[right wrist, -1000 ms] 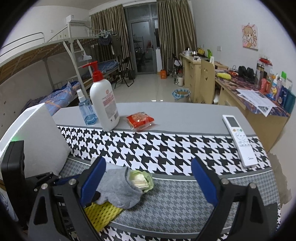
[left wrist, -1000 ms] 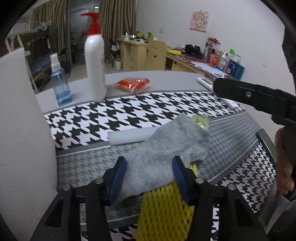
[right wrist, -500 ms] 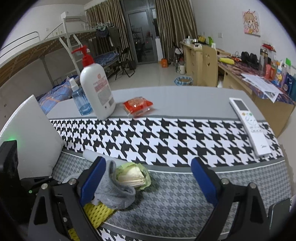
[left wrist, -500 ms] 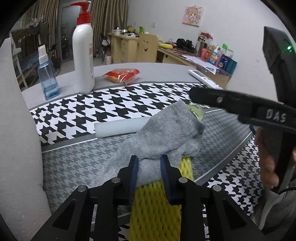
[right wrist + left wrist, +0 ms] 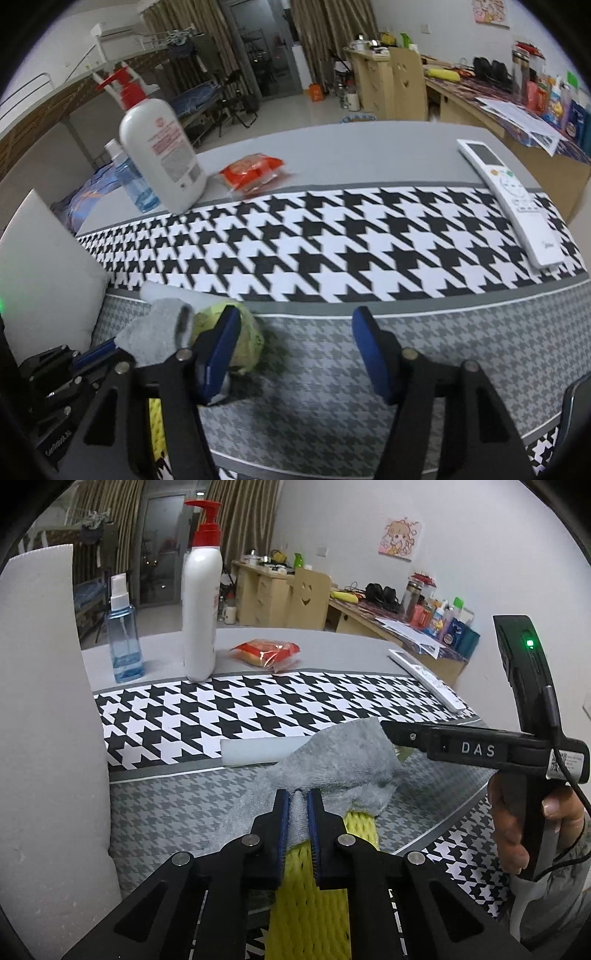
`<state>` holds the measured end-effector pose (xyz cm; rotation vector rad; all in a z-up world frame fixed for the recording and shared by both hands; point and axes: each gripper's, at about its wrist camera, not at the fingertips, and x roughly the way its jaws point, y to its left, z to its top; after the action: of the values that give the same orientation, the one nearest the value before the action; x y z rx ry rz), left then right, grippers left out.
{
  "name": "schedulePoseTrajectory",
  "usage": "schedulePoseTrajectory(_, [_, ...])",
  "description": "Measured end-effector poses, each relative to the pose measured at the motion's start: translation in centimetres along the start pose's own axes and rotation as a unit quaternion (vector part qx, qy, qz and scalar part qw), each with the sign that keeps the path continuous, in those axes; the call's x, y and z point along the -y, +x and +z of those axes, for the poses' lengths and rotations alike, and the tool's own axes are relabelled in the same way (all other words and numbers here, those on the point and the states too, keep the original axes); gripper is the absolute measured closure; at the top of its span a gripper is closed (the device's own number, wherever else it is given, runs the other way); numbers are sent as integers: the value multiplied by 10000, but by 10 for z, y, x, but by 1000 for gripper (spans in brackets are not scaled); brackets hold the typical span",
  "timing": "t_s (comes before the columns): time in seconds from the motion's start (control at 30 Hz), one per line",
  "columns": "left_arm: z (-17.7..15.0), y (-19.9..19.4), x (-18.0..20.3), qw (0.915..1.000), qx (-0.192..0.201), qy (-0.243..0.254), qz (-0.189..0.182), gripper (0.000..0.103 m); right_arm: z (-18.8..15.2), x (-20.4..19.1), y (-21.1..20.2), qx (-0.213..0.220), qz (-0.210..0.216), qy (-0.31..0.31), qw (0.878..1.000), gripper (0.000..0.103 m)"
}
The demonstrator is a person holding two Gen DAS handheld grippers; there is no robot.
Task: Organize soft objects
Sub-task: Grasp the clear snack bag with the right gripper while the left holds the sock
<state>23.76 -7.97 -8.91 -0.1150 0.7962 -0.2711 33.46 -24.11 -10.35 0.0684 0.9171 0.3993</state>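
My left gripper (image 5: pixel 297 797) is shut on the near end of a grey sock (image 5: pixel 340 760), which drapes over a yellow foam net (image 5: pixel 314 904) and a green bag (image 5: pixel 240 332). The sock also shows in the right wrist view (image 5: pixel 159 328), lifted at the left. My right gripper (image 5: pixel 295 332) is open and empty, its left finger right by the green bag. In the left wrist view one right finger (image 5: pixel 424 734) reaches over the sock's far end. A white foam strip (image 5: pixel 258 751) lies behind the sock.
A white foam block (image 5: pixel 44 701) stands at the left. A white pump bottle (image 5: pixel 201 602), a blue spray bottle (image 5: pixel 122 642) and a red snack packet (image 5: pixel 264 651) stand at the back. A white remote (image 5: pixel 509 192) lies at the right on the houndstooth cloth (image 5: pixel 332 236).
My left gripper closed on the grey sock and pinched it up. My right gripper came forward and down until its left finger reached the green bag.
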Motion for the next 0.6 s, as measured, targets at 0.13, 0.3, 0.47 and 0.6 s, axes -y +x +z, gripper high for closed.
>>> schedulePoseTrajectory(0.13, [-1,3,2,10000,-60,59,32,92,-3,-11,4,-83,78,-179,9998,41])
schedulePoseTrajectory(0.3, [-2,3,3,9999,-63,66,59,92,-5,-12,10,-255,210,-153,9993,57])
schedulePoseTrajectory(0.47, [-2,3,3,9999,-60,54,73,92,-8,-18,11,-290,332,-268,9987,83])
schedulePoseTrajectory(0.6, [-1,2,4,9999,-21,101,103,92,-10,-24,9,-179,197,-429,9987,96])
